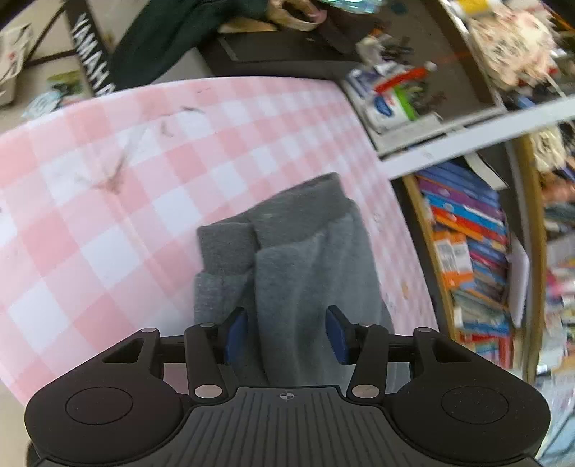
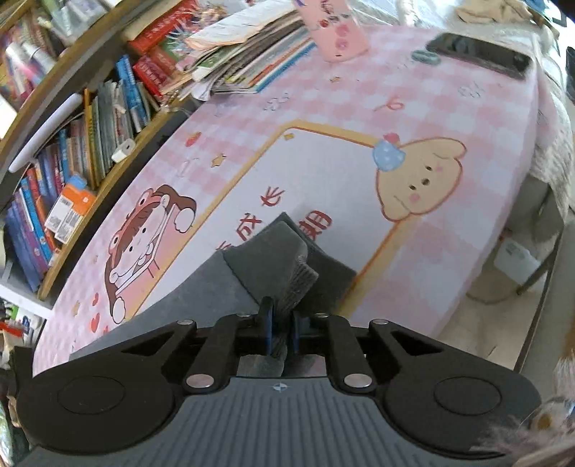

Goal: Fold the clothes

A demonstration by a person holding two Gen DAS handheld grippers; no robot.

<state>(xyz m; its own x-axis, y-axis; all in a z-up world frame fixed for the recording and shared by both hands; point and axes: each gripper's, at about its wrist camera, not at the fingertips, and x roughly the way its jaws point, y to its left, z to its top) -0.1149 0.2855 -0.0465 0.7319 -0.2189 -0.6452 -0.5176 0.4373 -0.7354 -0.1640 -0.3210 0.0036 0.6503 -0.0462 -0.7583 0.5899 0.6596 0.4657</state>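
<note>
A grey knit garment (image 1: 298,258) with darker ribbed cuffs lies folded on the pink checked table cover (image 1: 107,215). My left gripper (image 1: 286,332) is open, its blue pads (image 1: 235,332) standing apart over the garment's near end without pinching it. In the right wrist view my right gripper (image 2: 281,332) is shut on a bunched fold of the same grey garment (image 2: 273,258), whose dark ribbed cuff sticks out just past the fingertips above the cartoon-printed cover (image 2: 359,172).
A bookshelf (image 1: 474,251) full of books runs along the table edge, also in the right wrist view (image 2: 72,179). A stack of magazines (image 2: 248,54), a pink case (image 2: 334,32) and a black phone (image 2: 481,54) lie at the far end. Dark cloth (image 1: 172,32) lies beyond the table.
</note>
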